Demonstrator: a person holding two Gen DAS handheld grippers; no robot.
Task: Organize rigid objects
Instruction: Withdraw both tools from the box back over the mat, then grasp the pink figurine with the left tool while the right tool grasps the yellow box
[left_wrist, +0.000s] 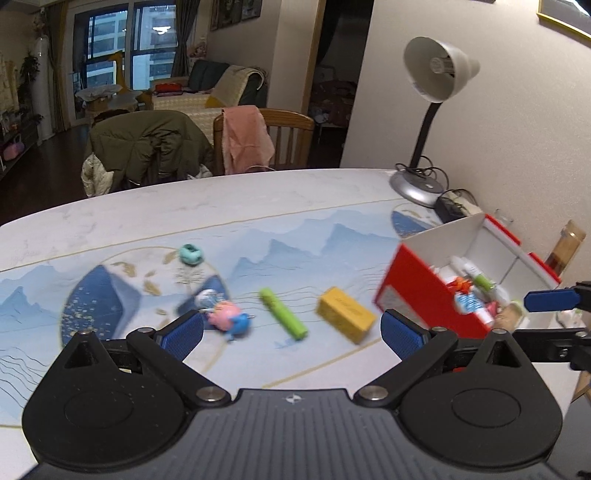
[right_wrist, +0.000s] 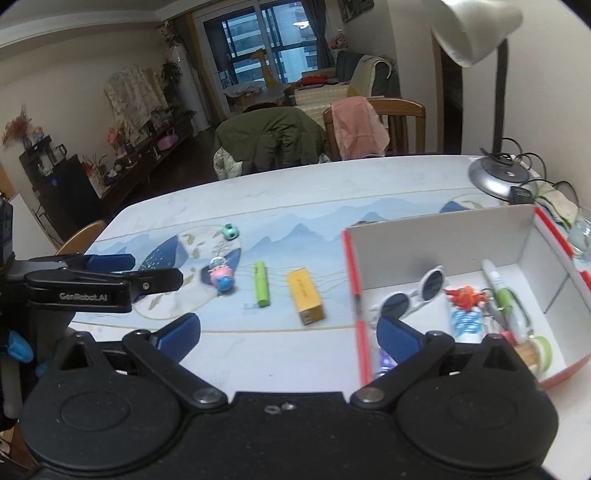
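On the blue patterned mat lie a teal toy (left_wrist: 191, 254) (right_wrist: 230, 232), a pink and blue pig figure (left_wrist: 228, 317) (right_wrist: 221, 276), a green marker (left_wrist: 283, 314) (right_wrist: 261, 284) and a yellow box (left_wrist: 345, 319) (right_wrist: 306, 296). A red box with a white inside (left_wrist: 413, 291) (right_wrist: 439, 236) at the right holds white sunglasses (right_wrist: 413, 293), a tube, a red toy and several other small items. My left gripper (left_wrist: 291, 334) hangs open above the mat, near the marker. My right gripper (right_wrist: 288, 334) is open, its right finger over the red box's left wall.
A desk lamp (left_wrist: 436, 74) (right_wrist: 495, 173) with cables stands at the table's far right corner. A glass (right_wrist: 581, 236) sits behind the red box. Chairs draped with a green jacket (left_wrist: 147, 144) and a pink cloth (left_wrist: 245, 138) line the far edge.
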